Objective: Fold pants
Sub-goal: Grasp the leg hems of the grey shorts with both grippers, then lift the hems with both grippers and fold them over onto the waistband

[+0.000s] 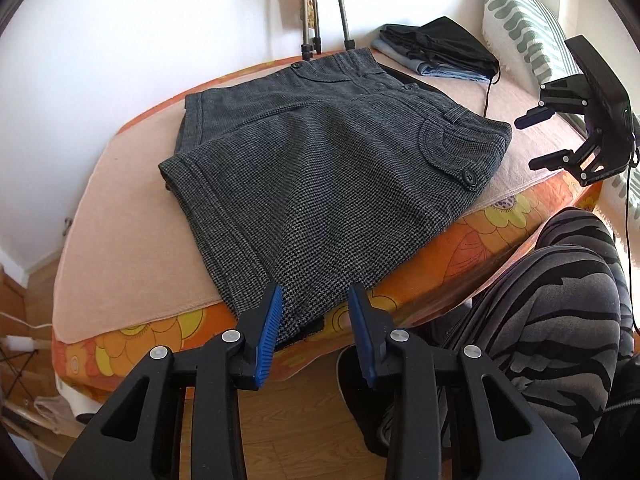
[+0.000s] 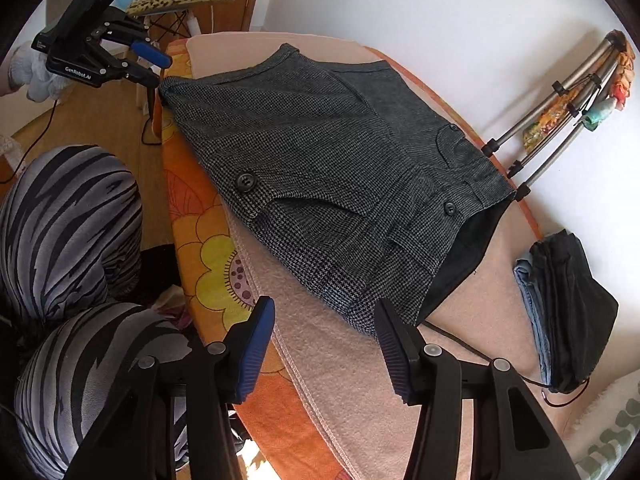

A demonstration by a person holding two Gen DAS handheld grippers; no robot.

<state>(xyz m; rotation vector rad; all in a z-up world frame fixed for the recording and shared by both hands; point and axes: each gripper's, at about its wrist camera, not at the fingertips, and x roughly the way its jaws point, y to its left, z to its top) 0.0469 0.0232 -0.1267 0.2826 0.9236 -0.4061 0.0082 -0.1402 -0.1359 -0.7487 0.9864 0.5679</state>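
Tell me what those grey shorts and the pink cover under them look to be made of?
Shorts: likely a thick woven wool-like cloth, matte; a fine black-and-grey check shows in the weave. Cover: seemingly a soft fleece or felted blanket, matte; its surface looks fuzzy and its edge stitched.

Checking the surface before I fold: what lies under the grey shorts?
A pink blanket lies under the shorts, over a floral orange cover. One hem overhangs the edge by the left tongs. Anything beneath the shorts' middle is hidden.
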